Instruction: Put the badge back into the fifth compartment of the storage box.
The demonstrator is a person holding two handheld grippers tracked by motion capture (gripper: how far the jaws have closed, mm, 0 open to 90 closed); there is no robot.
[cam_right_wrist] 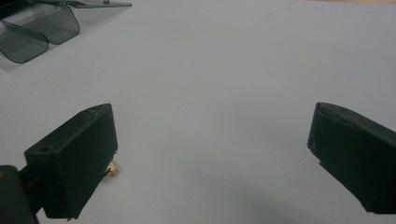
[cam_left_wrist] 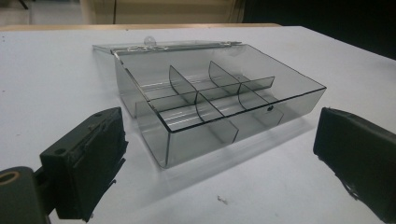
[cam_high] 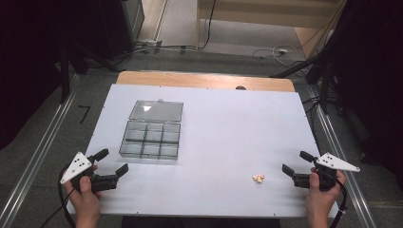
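Both grippers, left gripper (cam_high: pixel 110 166) and right gripper (cam_high: pixel 294 165), gape empty; the tiny, light, slippery gold metal piece (cam_high: pixel 258 178) at the right gripper's nine o'clock probably needs pinching across its sides.

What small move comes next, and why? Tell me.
Probably bring the right gripper toward the small gold pieces. Its jaws stand open and empty, the pieces lie loose on the table just off its left jaw, and the box sits open with empty compartments near the left gripper.

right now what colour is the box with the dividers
Clear smoky grey plastic box, lid open; the left gripper view shows it best.
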